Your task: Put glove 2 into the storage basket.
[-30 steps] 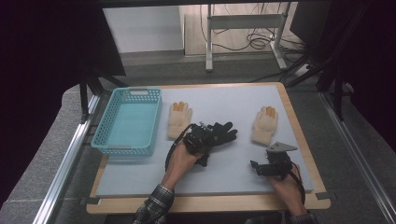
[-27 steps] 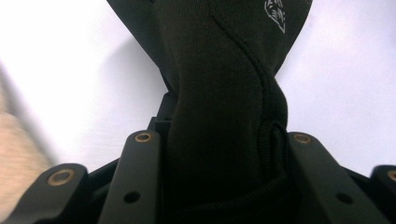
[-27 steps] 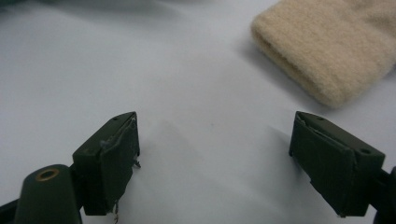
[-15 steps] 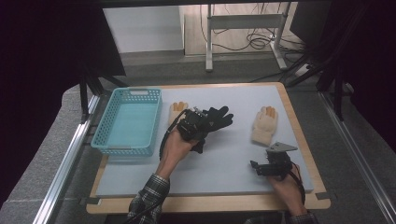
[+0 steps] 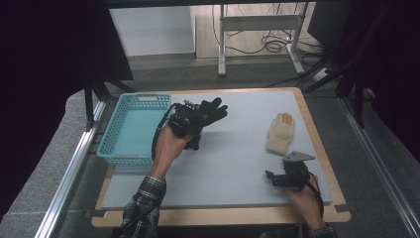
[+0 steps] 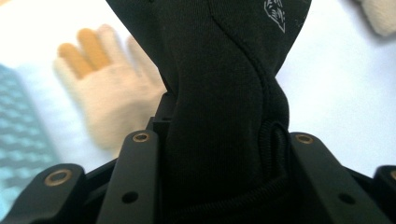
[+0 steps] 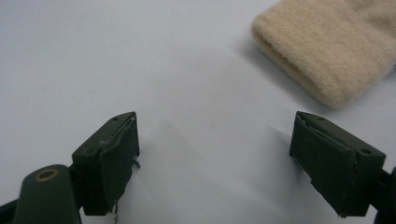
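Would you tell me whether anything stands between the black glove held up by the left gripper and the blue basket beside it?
Nothing visible does: the black glove hangs clamped in the left gripper, right beside the blue basket.

Left gripper point(image 5: 190, 121) carried black glove point(image 5: 210, 110) up off mat, moved left toward blue basket point(image 5: 130, 130); now covers left cream glove point(image 6: 105, 100) in high view. Forearm extended further in.

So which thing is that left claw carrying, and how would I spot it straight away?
Start at the turquoise basket on the left of the pale table. Just to its right, the left claw is shut on a black glove, held up off the table. It is the dark glove; the others, such as the cream glove at the right, are pale.
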The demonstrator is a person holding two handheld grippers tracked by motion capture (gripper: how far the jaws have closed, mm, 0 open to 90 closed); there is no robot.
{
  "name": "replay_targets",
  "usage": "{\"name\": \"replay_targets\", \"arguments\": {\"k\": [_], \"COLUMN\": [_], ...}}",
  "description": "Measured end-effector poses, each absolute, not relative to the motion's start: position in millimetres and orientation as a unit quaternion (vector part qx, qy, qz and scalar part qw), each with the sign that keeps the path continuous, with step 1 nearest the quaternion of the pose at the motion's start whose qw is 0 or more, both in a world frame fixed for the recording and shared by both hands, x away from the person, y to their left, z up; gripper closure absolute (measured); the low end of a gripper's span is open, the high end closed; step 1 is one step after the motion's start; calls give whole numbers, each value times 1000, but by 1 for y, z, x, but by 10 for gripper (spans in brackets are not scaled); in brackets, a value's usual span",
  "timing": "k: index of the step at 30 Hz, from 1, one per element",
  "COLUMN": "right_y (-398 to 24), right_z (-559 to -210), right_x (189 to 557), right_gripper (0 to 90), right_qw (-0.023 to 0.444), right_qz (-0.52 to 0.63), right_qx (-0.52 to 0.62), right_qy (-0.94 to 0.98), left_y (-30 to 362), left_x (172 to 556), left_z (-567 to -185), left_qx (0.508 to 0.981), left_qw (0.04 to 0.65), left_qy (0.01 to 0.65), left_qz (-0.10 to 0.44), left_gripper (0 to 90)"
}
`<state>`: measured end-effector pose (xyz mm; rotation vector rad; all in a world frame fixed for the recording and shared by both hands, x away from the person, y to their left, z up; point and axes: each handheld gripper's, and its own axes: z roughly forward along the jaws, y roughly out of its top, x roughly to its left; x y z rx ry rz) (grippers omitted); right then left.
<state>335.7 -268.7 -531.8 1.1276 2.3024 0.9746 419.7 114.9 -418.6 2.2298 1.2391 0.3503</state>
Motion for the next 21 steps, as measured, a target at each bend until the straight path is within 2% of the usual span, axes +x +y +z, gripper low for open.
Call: {"name": "replay_targets", "arguments": {"k": [8, 21], "right_y": [-269, -269], "right_z": [-532, -532], "right_x": [336, 336], "right_gripper": [152, 152], "right_qw": [198, 198], "right_qz": [348, 348], "right_qx": [403, 403], "right_qy": [823, 823], "left_y": [143, 219], "left_x": [424, 421], "left_z": [-405, -400], "left_qx": [817, 781], "left_qw": [273, 243], "left_qy": [485, 545], "left_qz": [150, 184], "left_gripper": [618, 608]}}
